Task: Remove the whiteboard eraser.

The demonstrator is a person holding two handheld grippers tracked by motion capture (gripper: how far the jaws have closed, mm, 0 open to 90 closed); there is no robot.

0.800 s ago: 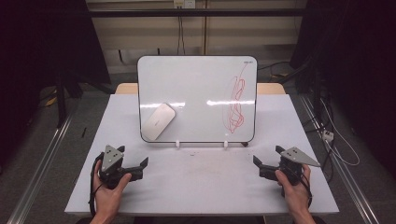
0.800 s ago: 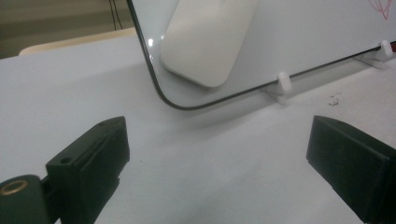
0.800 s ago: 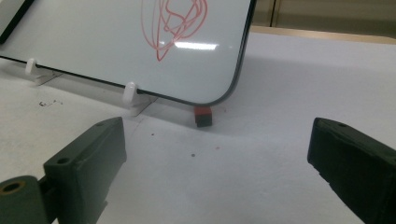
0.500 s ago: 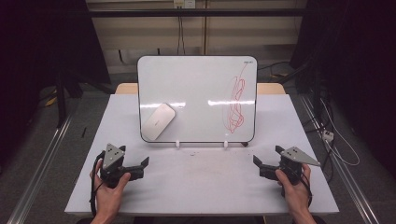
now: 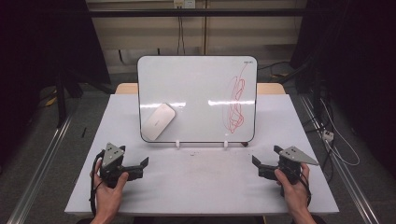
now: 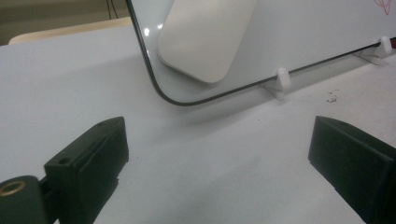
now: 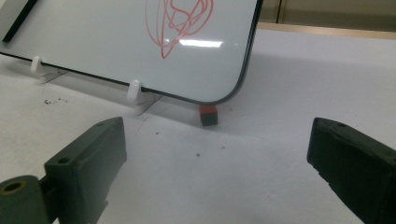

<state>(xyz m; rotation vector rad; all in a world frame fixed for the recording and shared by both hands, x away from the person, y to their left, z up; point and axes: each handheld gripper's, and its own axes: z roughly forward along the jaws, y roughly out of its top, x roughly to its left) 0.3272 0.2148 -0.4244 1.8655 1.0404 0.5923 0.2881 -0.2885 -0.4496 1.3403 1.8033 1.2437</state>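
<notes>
Against the propped whiteboard [image 5: 196,98] clings the eraser [image 5: 159,121], near the left gripper [image 5: 140,167]; both it and the right gripper [image 5: 258,165] are spread, empty. A hard push could topple the board.

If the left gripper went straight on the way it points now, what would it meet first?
Probably the whiteboard's lower left corner, just below the white eraser stuck on it. The left gripper is open with bare table ahead; depth is hard to judge.
</notes>
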